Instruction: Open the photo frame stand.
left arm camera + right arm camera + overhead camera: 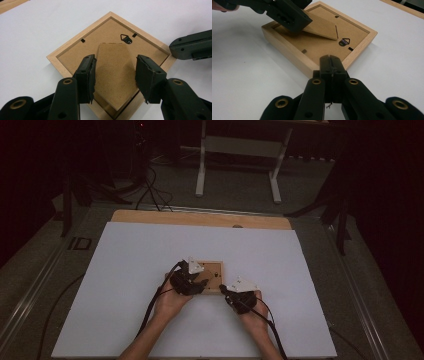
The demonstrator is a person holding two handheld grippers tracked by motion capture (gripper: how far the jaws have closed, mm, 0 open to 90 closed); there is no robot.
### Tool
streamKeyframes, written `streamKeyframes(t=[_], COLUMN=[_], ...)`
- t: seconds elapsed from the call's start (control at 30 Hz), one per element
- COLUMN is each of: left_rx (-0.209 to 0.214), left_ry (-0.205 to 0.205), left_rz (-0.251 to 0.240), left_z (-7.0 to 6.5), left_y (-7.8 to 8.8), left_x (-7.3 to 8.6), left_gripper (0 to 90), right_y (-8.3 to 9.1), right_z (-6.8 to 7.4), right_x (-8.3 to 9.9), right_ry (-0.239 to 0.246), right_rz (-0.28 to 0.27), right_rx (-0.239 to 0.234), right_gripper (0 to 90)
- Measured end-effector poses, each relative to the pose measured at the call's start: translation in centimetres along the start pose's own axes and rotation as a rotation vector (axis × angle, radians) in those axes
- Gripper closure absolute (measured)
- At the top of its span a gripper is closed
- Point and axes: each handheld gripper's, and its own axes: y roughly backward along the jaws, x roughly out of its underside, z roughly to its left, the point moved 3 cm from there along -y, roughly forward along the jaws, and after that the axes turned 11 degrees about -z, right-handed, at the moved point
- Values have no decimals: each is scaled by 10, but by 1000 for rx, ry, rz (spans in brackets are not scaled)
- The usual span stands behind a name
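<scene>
One wooden picture frame [212, 275] lies face down mid-table [125, 285], between two claws. The left claw [116, 75] grips the frame's raised cardboard stand [113, 75] by its edges. The right claw [331, 65], pressed shut and empty, touches the frame's corner. The right gripper view reveals the stand lifted at an angle.

Picture frame [57, 59]: pale natural wood. Backing board [75, 53] and easel stand [113, 75]: plain brown fibreboard. Hanger [125, 38]: black. Table sheet [125, 265]: white. Grippers' jaws black, brass-coloured rivets.
</scene>
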Motion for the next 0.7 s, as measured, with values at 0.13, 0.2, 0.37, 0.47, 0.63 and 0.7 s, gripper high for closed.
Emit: streamKeyframes(t=[0.13,0.2,0.37,0.47,0.63,0.7], left_rx=[-20,-27,-19,-21,-18,-17], left_ry=[-21,-26,-9,0,7,9], left_rz=[-4,-1,9,15,19,25], left_z=[-2,-3,-4,-2,-2,-1], left_y=[-1,-2,-4,-4,-3,-2], left_x=[2,4,10,13,11,9], left_gripper=[450,429,413,444,503,504], right_y=[0,0,0,0,0,0], right_z=[0,0,0,0,0,0], right_x=[0,0,0,0,0,0], right_ry=[1,1,1,1,2,0], right_rz=[0,0,0,0,0,0], right_rx=[0,0,-1,-1,-2,-2], right_gripper=[900,900,900,900,900,900])
